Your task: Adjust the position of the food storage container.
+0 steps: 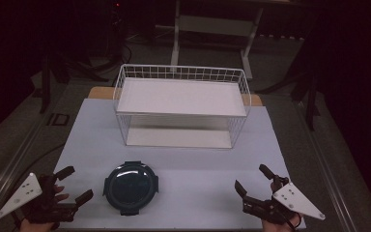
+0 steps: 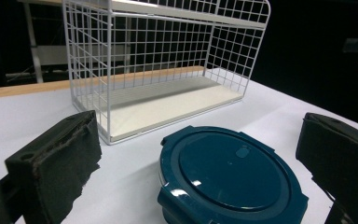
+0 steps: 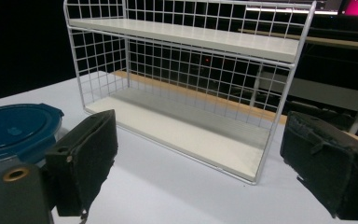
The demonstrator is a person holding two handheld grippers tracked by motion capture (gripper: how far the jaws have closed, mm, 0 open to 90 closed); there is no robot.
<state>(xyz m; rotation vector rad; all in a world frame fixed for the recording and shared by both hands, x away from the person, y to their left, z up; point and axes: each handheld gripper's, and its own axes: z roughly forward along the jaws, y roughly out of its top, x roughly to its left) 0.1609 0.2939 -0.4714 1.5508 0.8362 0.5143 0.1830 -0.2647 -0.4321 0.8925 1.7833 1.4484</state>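
A round dark-blue lidded container [image 1: 130,187] lies on the white table near its front edge, left of centre. In the left gripper view the container [image 2: 230,175] sits just beyond my jaws. My left gripper [image 1: 73,184] is at the front left corner, open, with nothing between its fingers. My right gripper [image 1: 252,179] is at the front right, open and empty too. A white wire rack [image 1: 182,104] with two white shelves stands at the middle back; both shelves are bare. From the right gripper view the rack [image 3: 191,88] is ahead and the container [image 3: 16,130] lies at the left.
The white table top [image 1: 183,164] stretches between container and right gripper. A wooden edge [image 1: 99,93] shows behind the rack. Beyond the table the room is dark, with a pale desk frame [image 1: 212,29] and black stands.
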